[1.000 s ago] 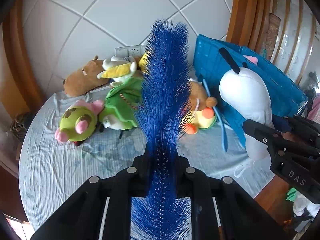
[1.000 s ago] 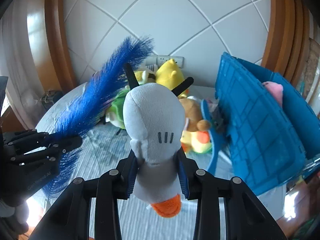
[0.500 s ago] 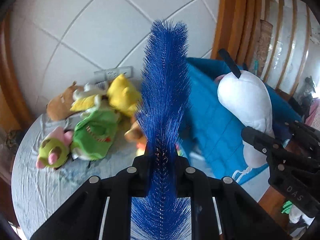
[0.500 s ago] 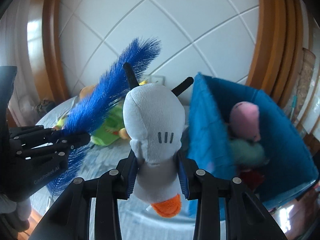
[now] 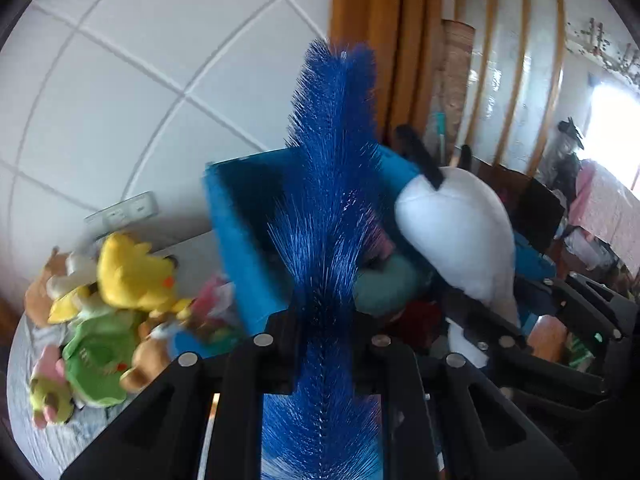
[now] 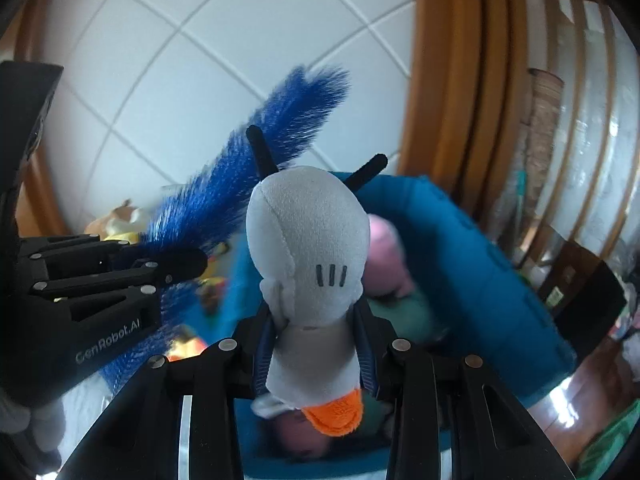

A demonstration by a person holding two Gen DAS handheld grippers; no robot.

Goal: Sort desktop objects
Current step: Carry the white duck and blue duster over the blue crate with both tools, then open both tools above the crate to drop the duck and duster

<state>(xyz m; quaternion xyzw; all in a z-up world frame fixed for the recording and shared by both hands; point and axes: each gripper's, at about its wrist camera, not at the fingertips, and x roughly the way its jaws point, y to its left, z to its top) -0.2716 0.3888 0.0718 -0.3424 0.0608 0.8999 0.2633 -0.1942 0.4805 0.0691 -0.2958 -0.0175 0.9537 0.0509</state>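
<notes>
My left gripper [image 5: 326, 340] is shut on a long blue bristle brush [image 5: 334, 184] that stands upright between its fingers. The same brush [image 6: 256, 172] slants up at the left of the right wrist view. My right gripper [image 6: 314, 328] is shut on a white plush toy [image 6: 308, 240] with black antennae and an orange beak; that plush [image 5: 460, 232] shows at right in the left wrist view. Both grippers hang over an open blue bin [image 6: 472, 264], which holds a pink plush [image 6: 384, 256], a teal one and a red one. The blue bin [image 5: 236, 248] fills the middle of the left wrist view.
Several plush toys lie on the cloth-covered round table [image 5: 24, 408] at left: a yellow one [image 5: 132, 272], a green one [image 5: 96, 364], a brown one. A white tiled wall with a socket strip [image 5: 120, 212] stands behind. Wooden frames and a glass partition rise at right.
Both grippers have swung right and risen with their loads. The blue bin has come from the right side to below them, its inside now showing. The plush pile has slid left.
</notes>
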